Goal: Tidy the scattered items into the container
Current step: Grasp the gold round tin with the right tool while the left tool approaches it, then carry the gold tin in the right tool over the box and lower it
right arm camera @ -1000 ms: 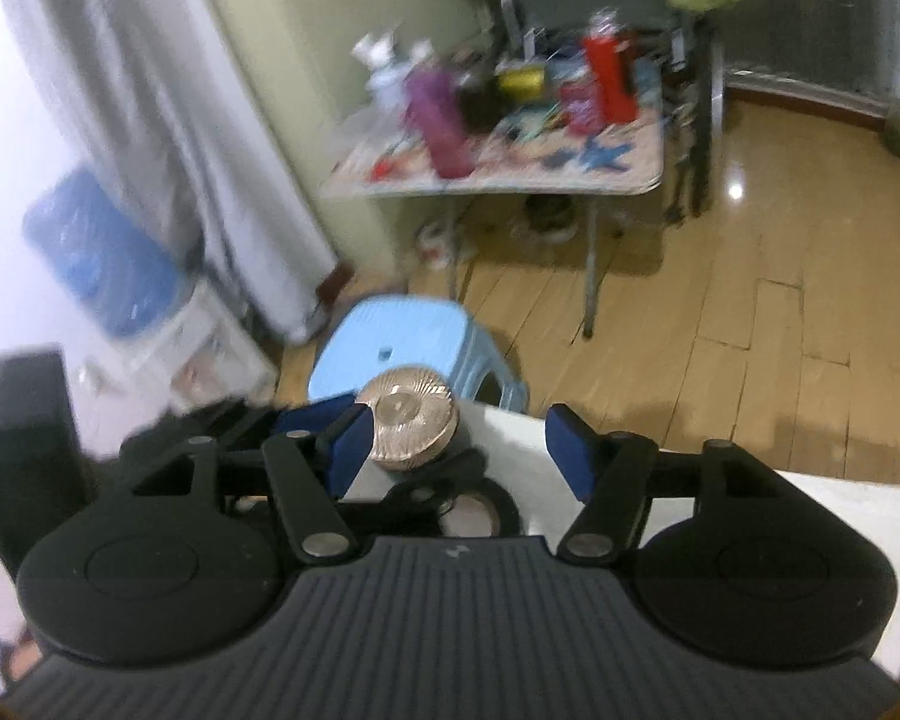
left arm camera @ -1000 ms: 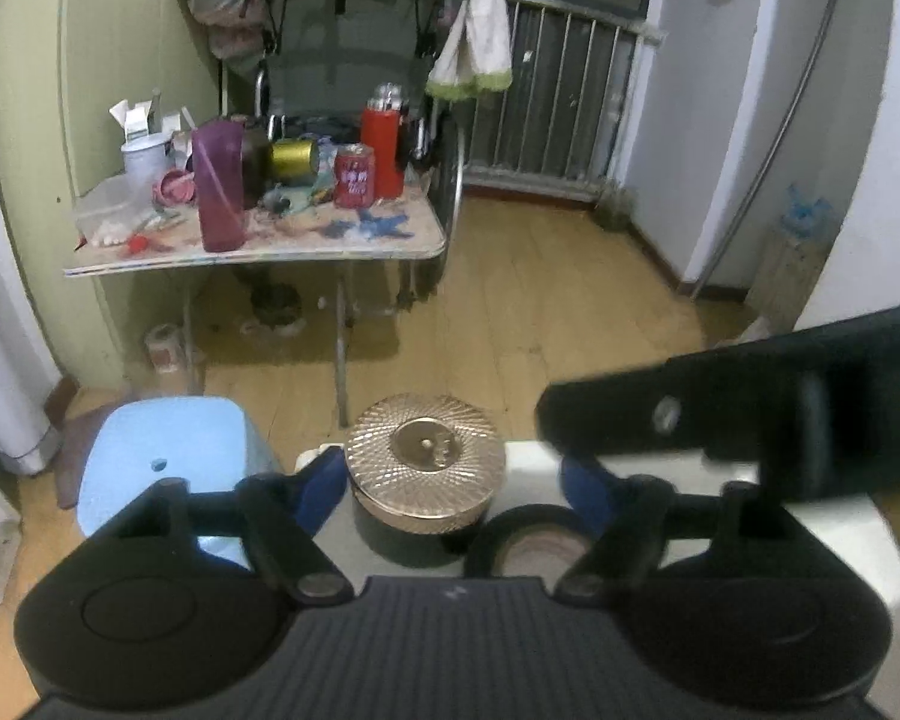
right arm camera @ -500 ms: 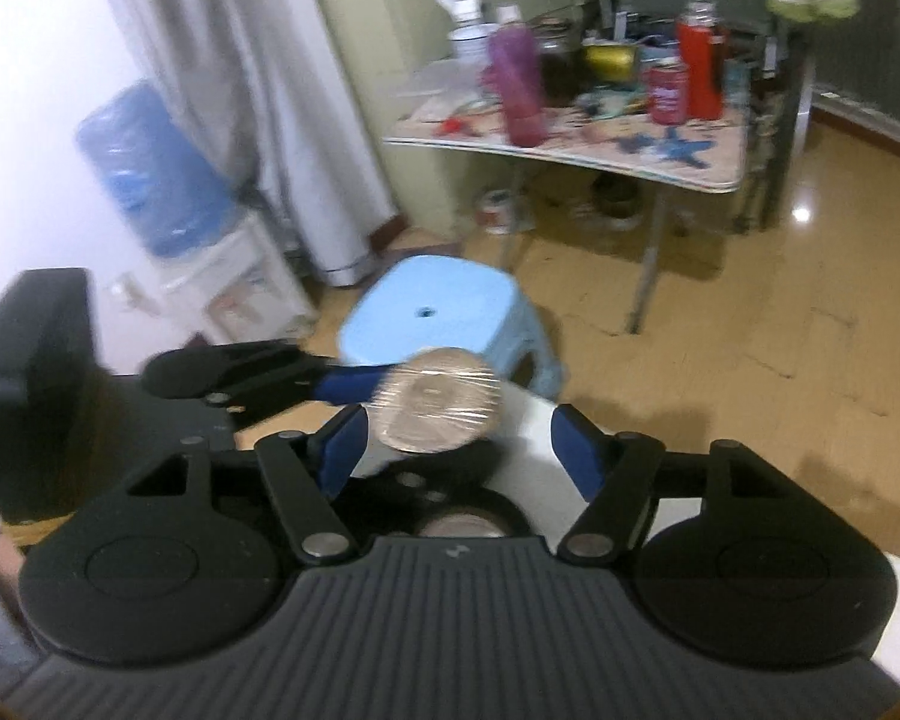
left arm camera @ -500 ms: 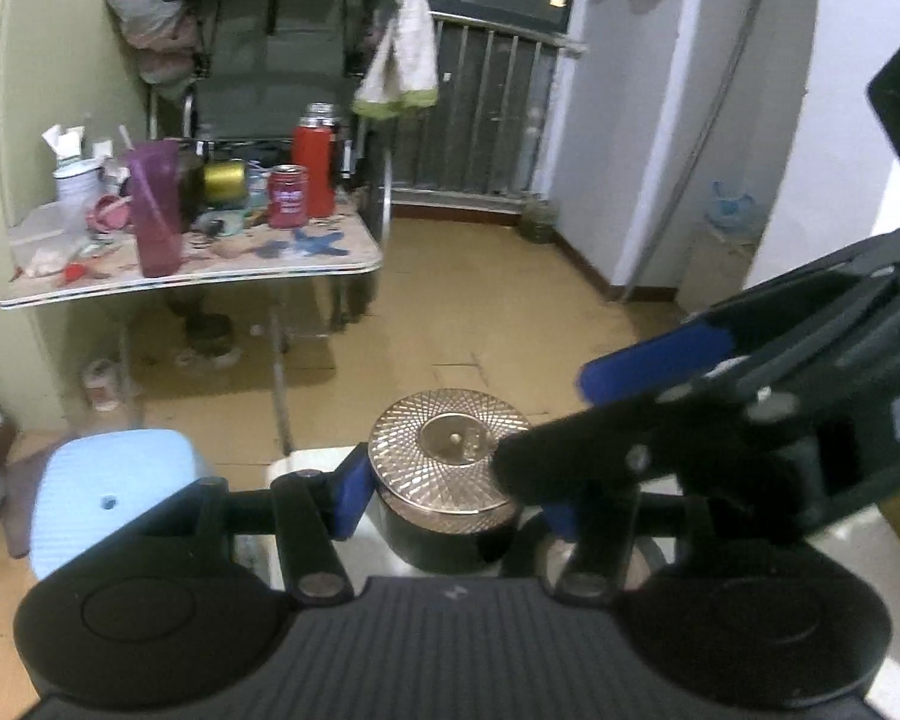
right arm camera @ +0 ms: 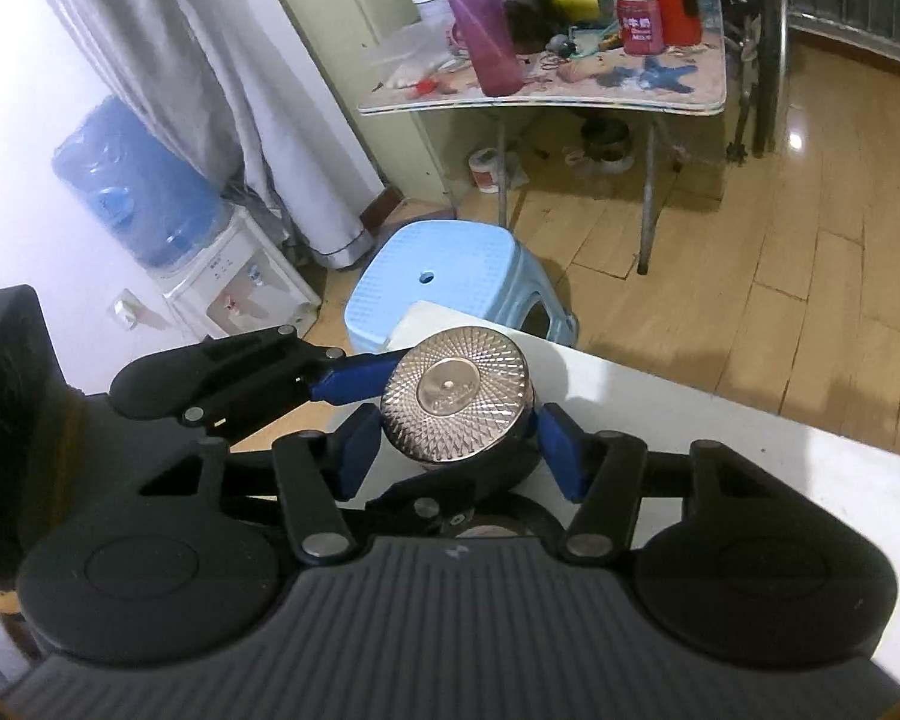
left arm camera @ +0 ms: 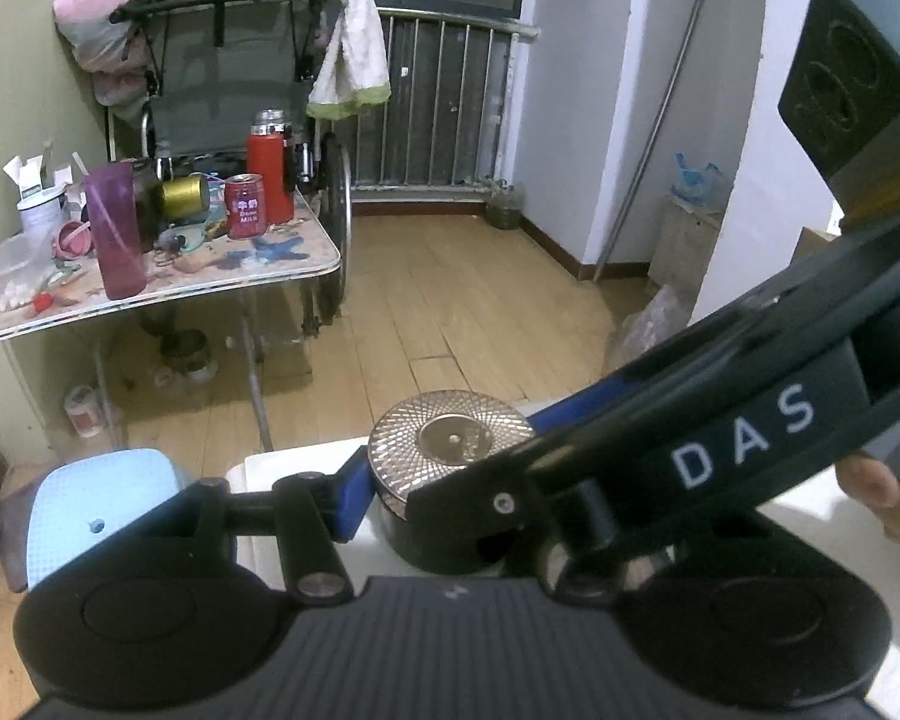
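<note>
a round dark jar point(right arm camera: 459, 420) with a shiny, finely patterned rose-gold lid stands at the edge of a white table point(right arm camera: 720, 438), just above a blue stool point(right arm camera: 450, 276). the left claw point(right arm camera: 390, 420) grips the jar's body. the right claw point(right arm camera: 459, 447) is closing around the lid, its 2 blue pads point(right arm camera: 561, 447) seemingly touching the rim.

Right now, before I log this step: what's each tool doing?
Left tool: closed on the black jar.
Right tool: jaws closing around the gold lid; whether the pads press on it cannot be told.
</note>
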`<action>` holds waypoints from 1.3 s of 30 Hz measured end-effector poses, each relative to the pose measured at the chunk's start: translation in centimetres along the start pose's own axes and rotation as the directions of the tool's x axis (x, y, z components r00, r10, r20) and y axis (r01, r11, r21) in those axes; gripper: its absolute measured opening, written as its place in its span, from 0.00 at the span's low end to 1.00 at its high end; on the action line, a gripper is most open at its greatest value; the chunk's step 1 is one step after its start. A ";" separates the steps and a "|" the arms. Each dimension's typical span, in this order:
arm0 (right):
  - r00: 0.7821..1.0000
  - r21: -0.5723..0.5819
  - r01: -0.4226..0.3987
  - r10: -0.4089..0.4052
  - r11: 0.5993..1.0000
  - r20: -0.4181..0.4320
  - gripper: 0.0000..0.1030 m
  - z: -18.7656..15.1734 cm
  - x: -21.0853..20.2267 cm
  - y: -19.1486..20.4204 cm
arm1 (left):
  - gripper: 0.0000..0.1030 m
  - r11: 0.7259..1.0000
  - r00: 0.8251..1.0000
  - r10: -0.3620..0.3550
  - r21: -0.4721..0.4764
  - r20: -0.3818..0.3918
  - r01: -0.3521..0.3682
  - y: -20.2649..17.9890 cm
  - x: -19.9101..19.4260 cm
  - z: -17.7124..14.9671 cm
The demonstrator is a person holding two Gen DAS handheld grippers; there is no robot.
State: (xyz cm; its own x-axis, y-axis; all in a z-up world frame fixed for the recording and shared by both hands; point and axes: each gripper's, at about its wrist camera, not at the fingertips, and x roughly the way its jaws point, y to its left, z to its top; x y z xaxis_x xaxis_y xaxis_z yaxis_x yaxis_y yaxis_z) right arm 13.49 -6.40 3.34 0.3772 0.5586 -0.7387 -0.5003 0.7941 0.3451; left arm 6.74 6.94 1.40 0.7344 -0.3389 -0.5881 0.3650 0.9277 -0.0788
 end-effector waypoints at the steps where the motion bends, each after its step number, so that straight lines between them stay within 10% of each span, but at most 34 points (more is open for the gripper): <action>1: 1.000 -0.003 -0.001 0.001 1.000 0.006 0.55 0.0 -0.2 0.0 | 0.55 1.000 1.000 0.006 0.001 0.005 -0.006 -0.1 -0.2 0.1; 8: 0.996 -0.029 0.012 -0.009 1.000 0.088 0.56 0.6 -2.8 1.0 | 0.55 0.998 0.995 0.068 -0.019 0.075 -0.067 -1.5 -2.1 2.0; 39: 0.920 -0.026 0.216 -0.195 0.976 0.341 0.56 -4.5 -21.5 0.5 | 0.55 0.977 0.943 -0.112 0.208 0.315 0.046 -14.9 -8.1 6.7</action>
State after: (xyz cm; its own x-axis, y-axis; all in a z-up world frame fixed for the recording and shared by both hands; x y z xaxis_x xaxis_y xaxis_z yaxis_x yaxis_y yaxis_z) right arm 1.67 -19.07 16.77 0.7104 0.4405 -0.5489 -0.4266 0.8898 0.1621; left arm -0.81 -5.23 12.69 0.8315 -0.4726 -0.2921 0.5099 0.8579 0.0634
